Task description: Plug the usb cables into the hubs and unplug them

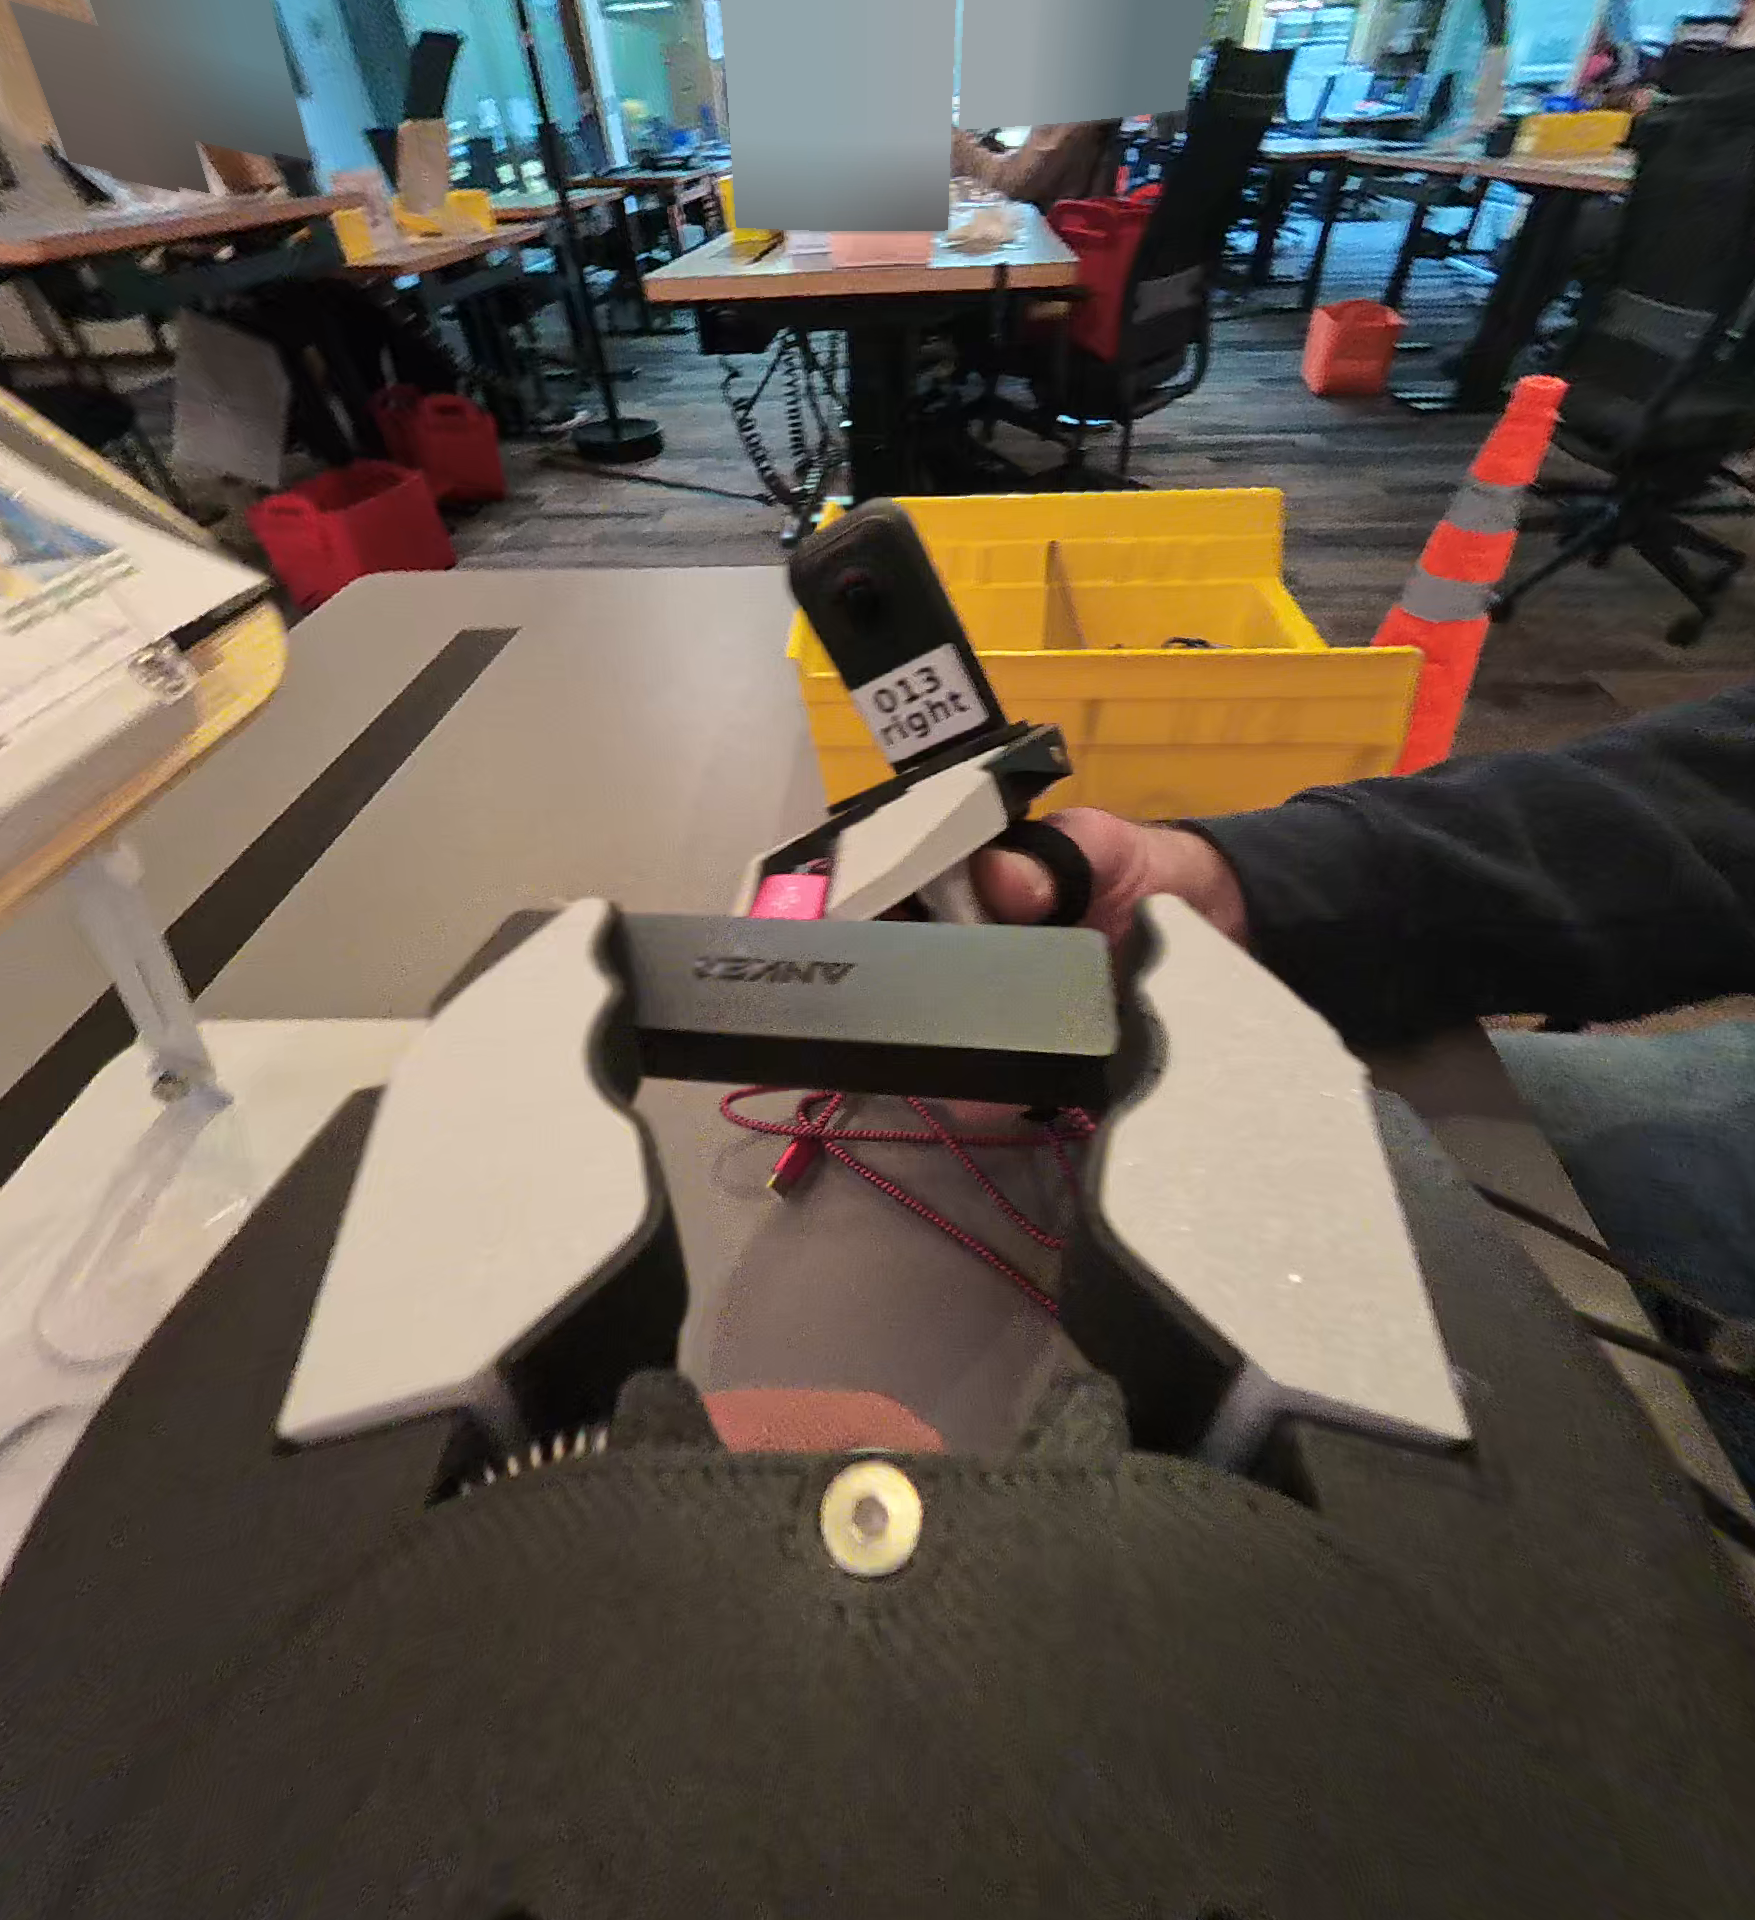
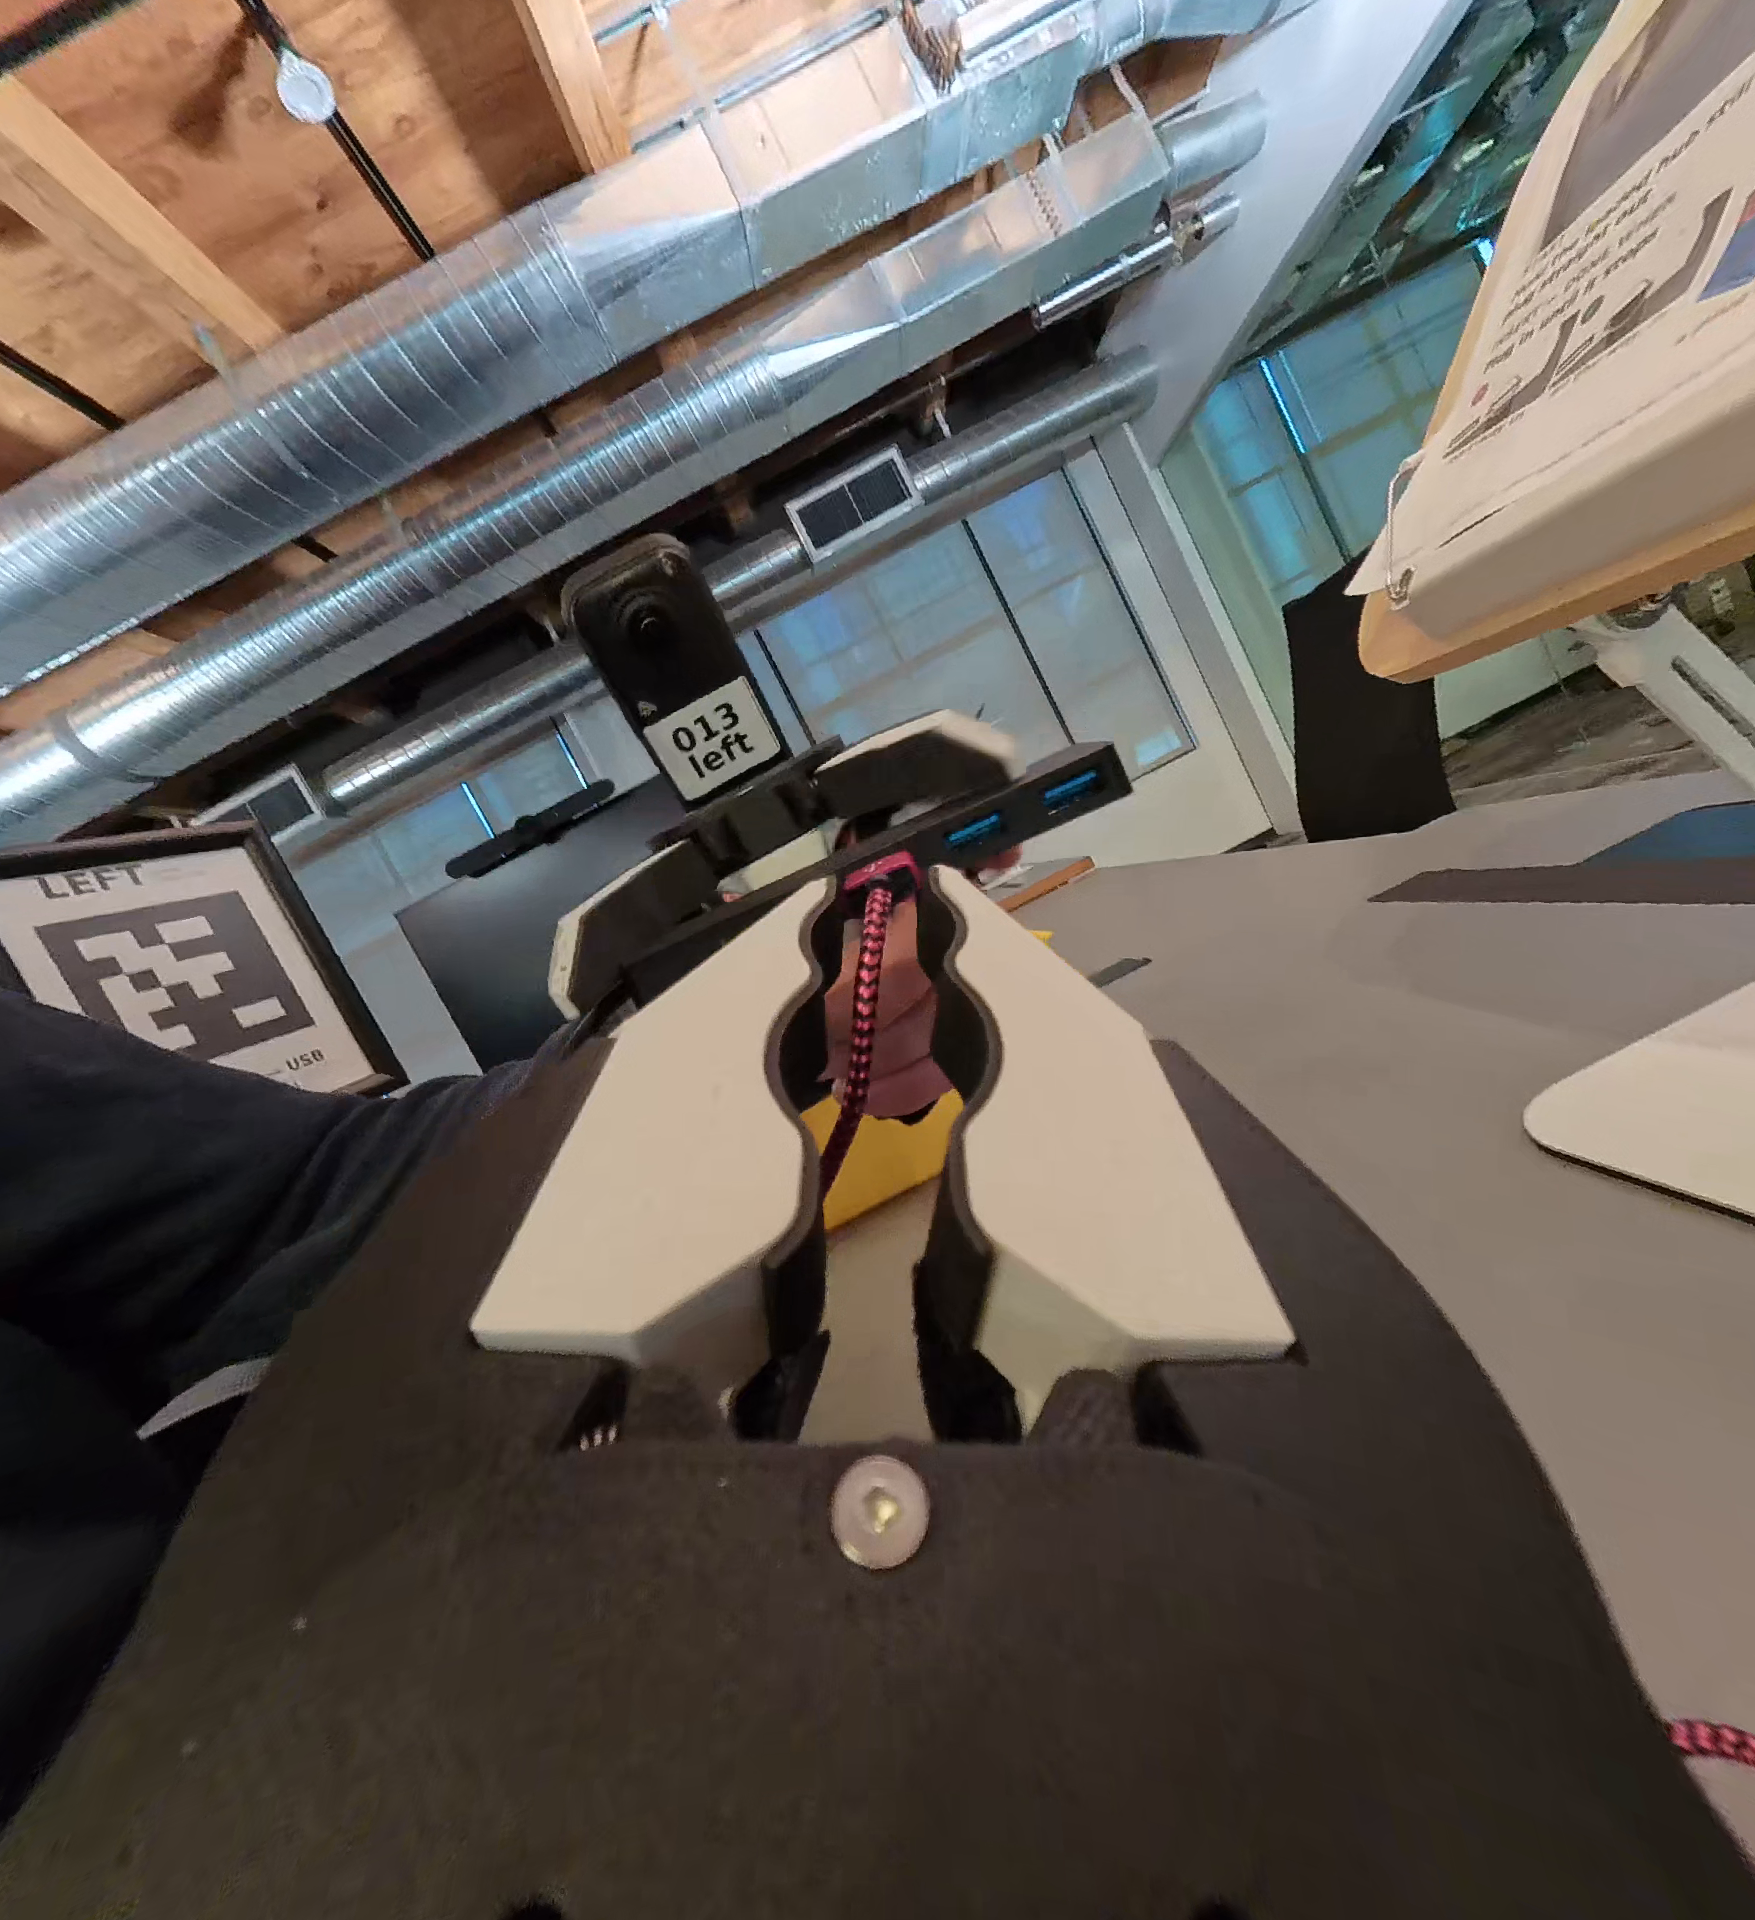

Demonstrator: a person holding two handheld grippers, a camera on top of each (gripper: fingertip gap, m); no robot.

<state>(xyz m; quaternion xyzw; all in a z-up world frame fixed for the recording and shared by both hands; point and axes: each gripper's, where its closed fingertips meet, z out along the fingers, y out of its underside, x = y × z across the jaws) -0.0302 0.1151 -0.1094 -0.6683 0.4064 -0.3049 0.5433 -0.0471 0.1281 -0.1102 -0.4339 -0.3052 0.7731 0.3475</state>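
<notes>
Above the grey table (image 1: 561,748), the left gripper (image 1: 868,997) clamps a black USB hub (image 1: 873,987) by its 2 short ends, holding it level in the air. In the right wrist view the hub (image 2: 1018,821) shows 2 blue ports (image 2: 1070,792) facing the right gripper (image 2: 883,883), with the left gripper (image 2: 800,821) behind it. The right gripper (image 1: 800,883) is closed on the pink USB plug (image 2: 881,871), and the braided pink-and-black cable (image 2: 865,997) runs back between its fingers (image 2: 707,1122). In the left wrist view the plug (image 1: 788,896) sits just behind the hub's far edge; whether it is seated in a port, touching it, or just short cannot be told from either view.

More cable (image 1: 914,1174) lies looped on the table under the hub, its other pink connector (image 1: 795,1164) loose there. A yellow bin (image 1: 1112,665) stands beyond, an orange cone (image 1: 1475,561) on the floor past it.

My judgement: the step is at the port face, inserting or pulling. The main risk is misalignment, since the plug is held at its tip and the hub only by its ends, so a push off-axis could twist the hub in the left grip or skew the plug. The slack cable could also snag a finger and drag the plug sideways.
</notes>
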